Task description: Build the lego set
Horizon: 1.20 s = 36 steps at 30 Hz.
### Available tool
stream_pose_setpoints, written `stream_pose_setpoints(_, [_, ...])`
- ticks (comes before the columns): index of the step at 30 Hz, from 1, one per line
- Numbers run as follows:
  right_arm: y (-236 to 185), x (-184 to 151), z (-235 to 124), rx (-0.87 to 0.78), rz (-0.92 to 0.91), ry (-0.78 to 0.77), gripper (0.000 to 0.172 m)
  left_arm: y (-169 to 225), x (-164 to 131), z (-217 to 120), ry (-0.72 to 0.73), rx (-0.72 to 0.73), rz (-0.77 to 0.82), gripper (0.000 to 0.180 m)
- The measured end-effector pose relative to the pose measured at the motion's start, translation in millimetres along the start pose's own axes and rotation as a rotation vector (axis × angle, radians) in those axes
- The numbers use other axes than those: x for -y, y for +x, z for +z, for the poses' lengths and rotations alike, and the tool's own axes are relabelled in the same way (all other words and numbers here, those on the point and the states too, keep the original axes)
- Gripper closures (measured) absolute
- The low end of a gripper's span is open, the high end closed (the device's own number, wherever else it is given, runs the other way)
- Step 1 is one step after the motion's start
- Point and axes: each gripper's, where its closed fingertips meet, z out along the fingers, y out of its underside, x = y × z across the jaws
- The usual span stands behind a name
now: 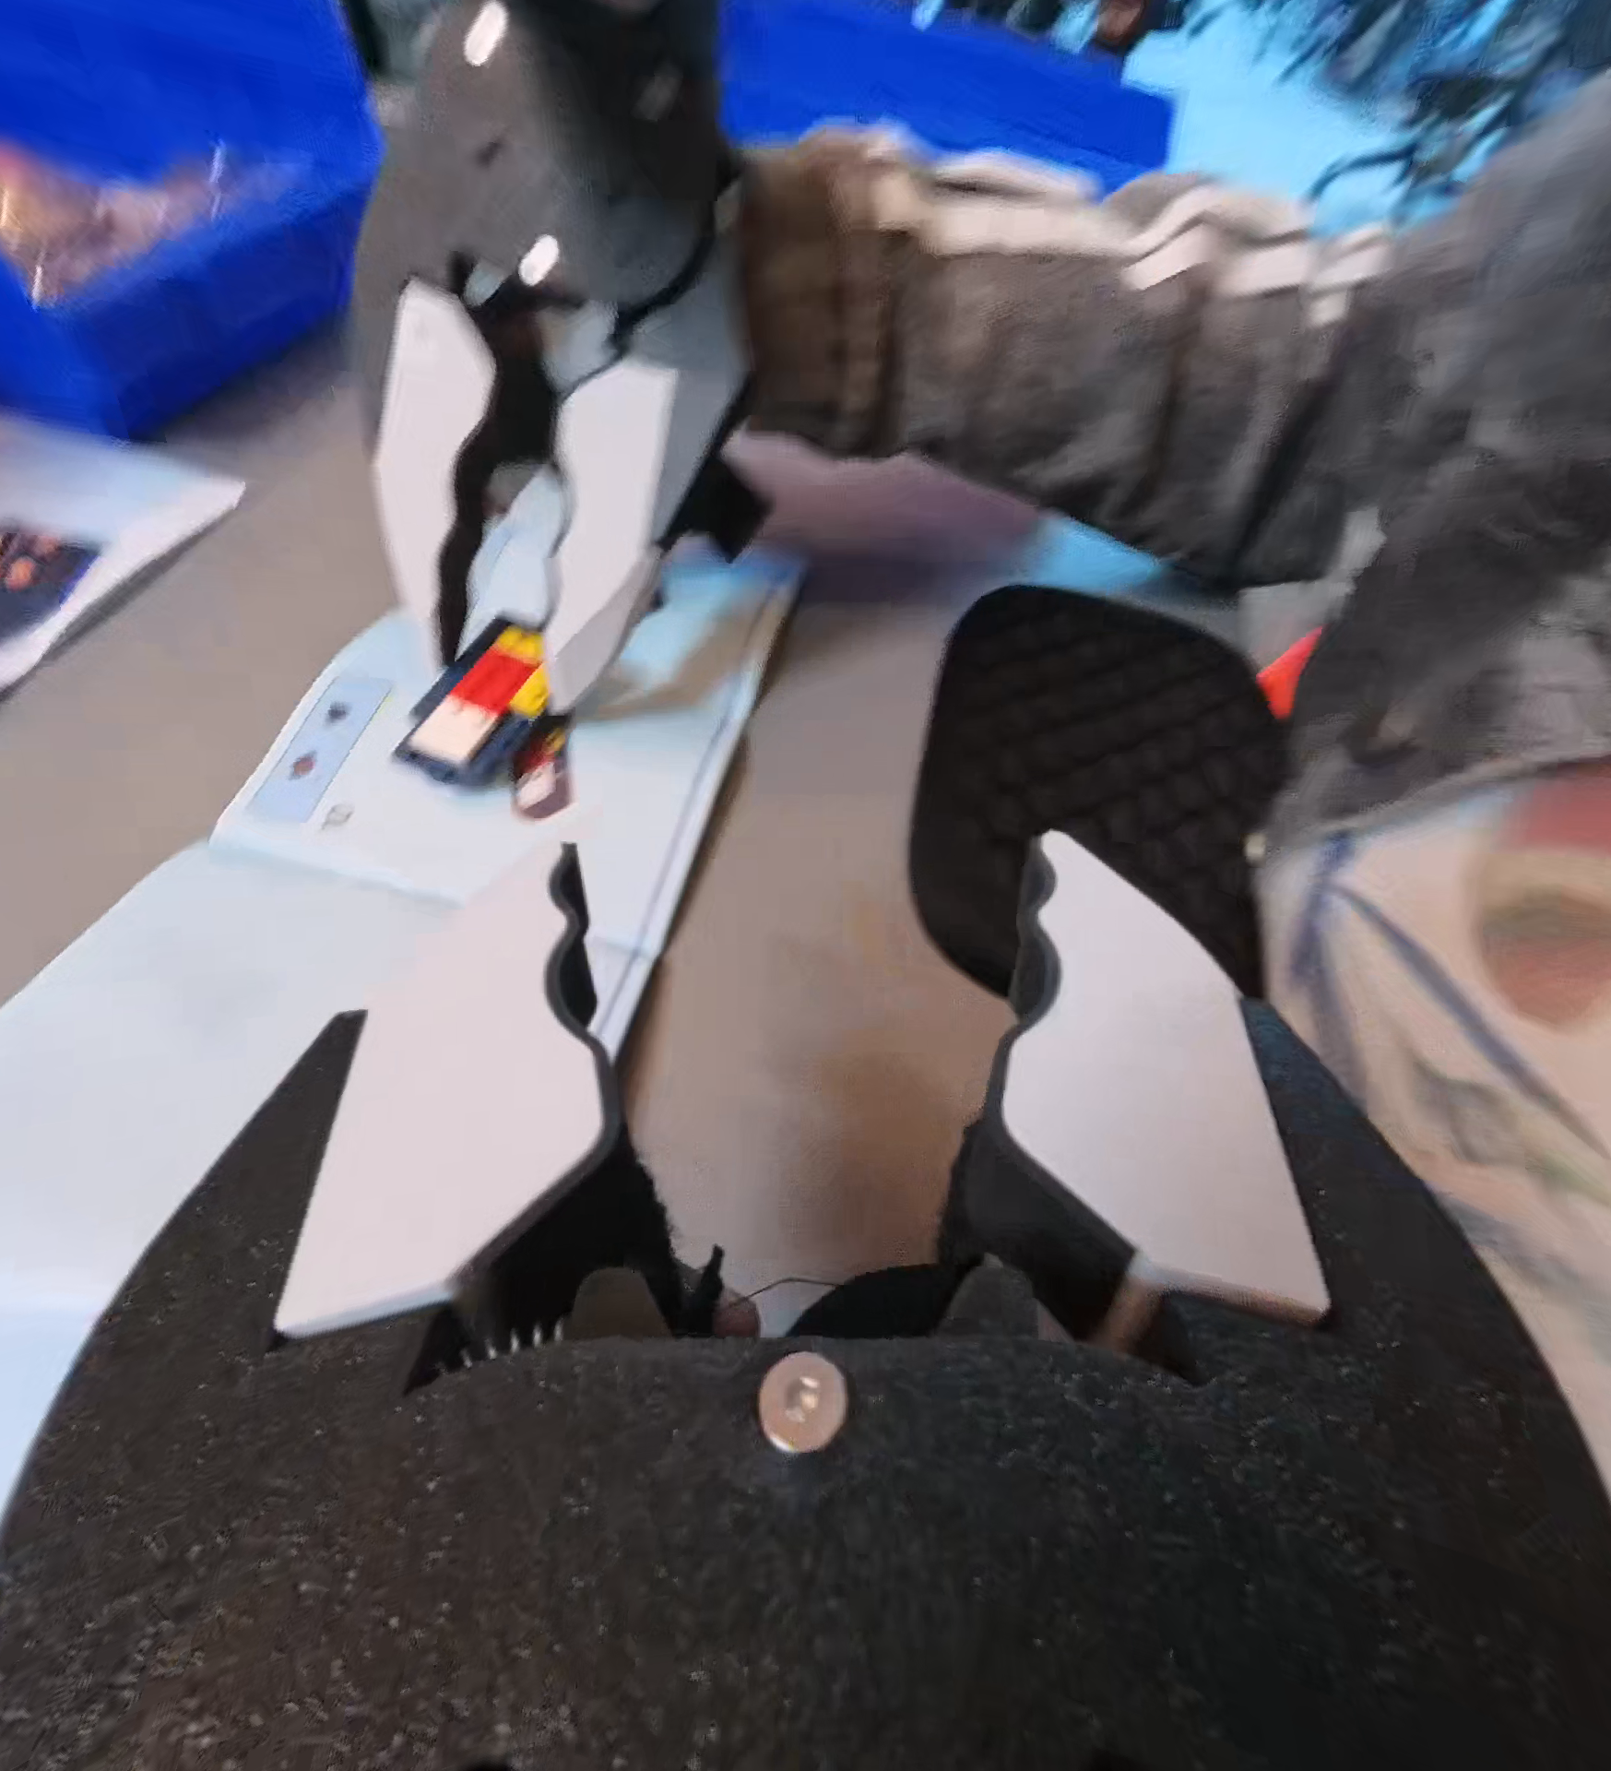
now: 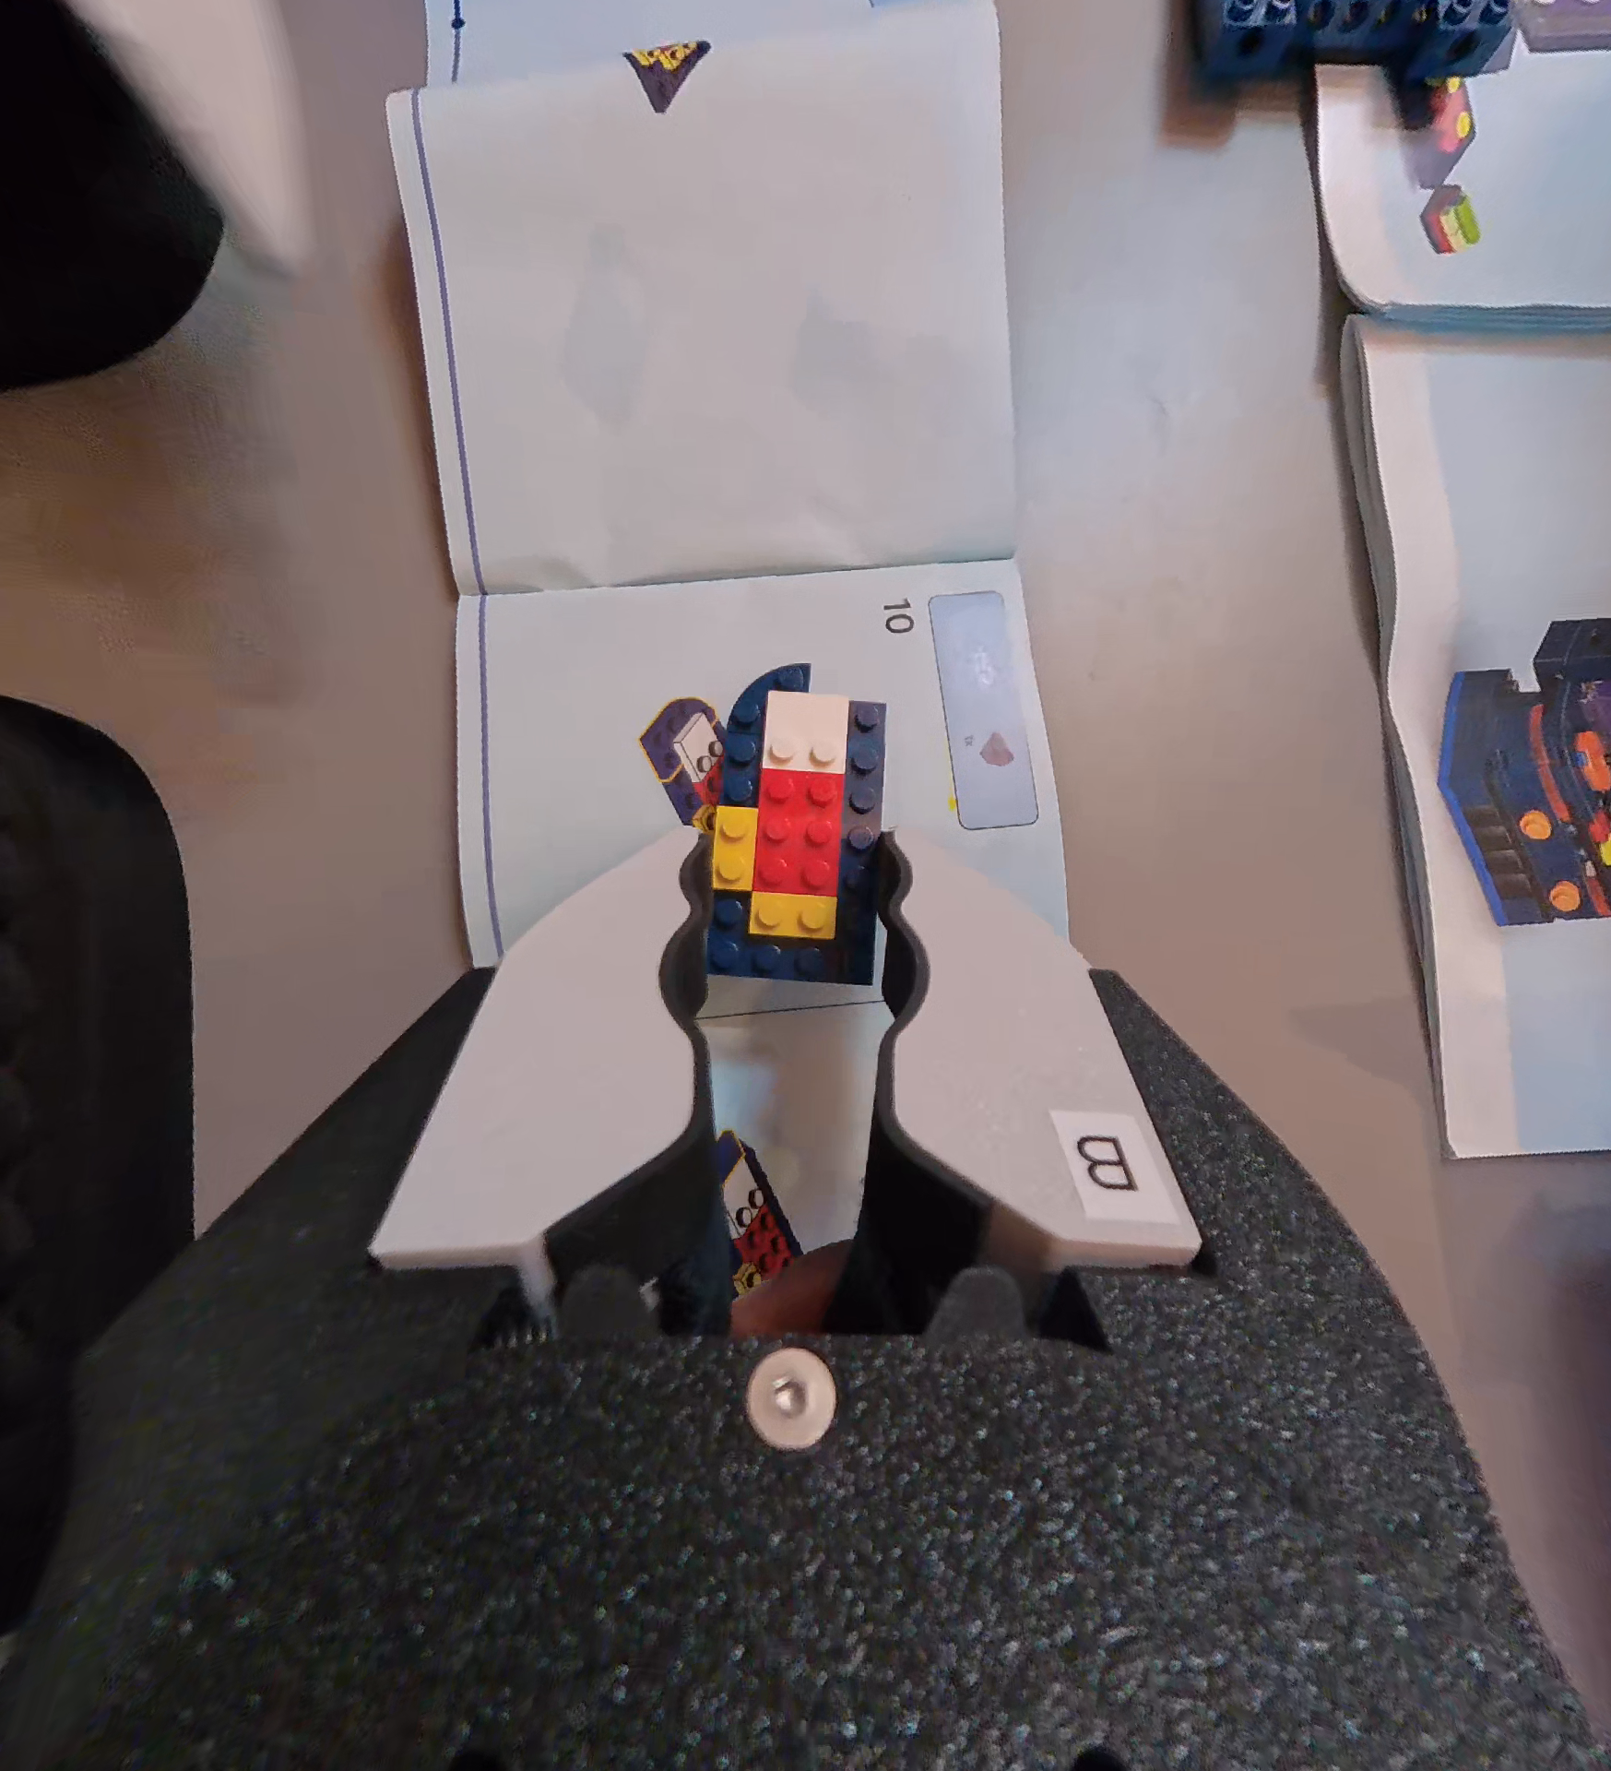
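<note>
My right gripper [image 2: 792, 843] is shut on a small brick assembly [image 2: 796, 824]: a dark blue plate with red, yellow and white bricks on top. Both pads press on its long sides, and it sits just over the open instruction booklet [image 2: 715, 335]. The left wrist view shows the same grasp from afar, with the right gripper [image 1: 514, 671] on the assembly [image 1: 485, 704] over the booklet [image 1: 456, 824]. My left gripper [image 1: 806, 853] is wide open with only the bare table between its fingers. It is to the side of the assembly and the view is blurred.
A black quilted pad [image 1: 1098, 767] lies by the left gripper's right finger and also shows in the right wrist view [image 2: 35, 958]. A person's sleeve [image 1: 1022, 335] reaches behind the right gripper. A blue bin [image 1: 111, 240], a second booklet [image 2: 1548, 767] and a dark blue brick build [image 2: 1357, 29] stand around.
</note>
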Motion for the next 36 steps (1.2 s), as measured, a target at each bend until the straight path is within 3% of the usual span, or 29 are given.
stream_pose_setpoints(3, [-1,-1,-2,-0.002,-0.01,0.001,0.139,-14,-12,15,-0.144,-0.049,-0.101,0.079])
stream_pose_setpoints(7, [0,-6,-6,-0.013,-0.025,-0.011,0.139,-19,5,28,-0.078,-0.162,-0.211,0.069])
stream_pose_setpoints(13, [0,-6,0,0.018,-0.001,0.002,0.139,-54,16,48,-0.099,-0.105,-0.304,0.047])
stream_pose_setpoints(19, [0,-9,5,0.037,0.017,0.021,0.139,-52,-1,71,-0.208,-0.15,-0.303,0.046])
stream_pose_setpoints(27, [-1,-9,5,0.035,0.012,0.009,0.139,-51,-1,70,-0.191,-0.174,-0.285,0.054])
stream_pose_setpoints(31, [0,0,1,0.016,0.012,0.047,0.122,-51,-2,70,-0.19,-0.173,-0.277,0.055])
stream_pose_setpoints(33, [-2,8,-1,0.032,0.01,0.104,0.134,-50,-3,70,-0.194,-0.172,-0.267,0.055])
stream_pose_setpoints(36, [0,13,3,0.035,0.03,0.151,0.168,-49,-4,70,-0.197,-0.175,-0.257,0.055])
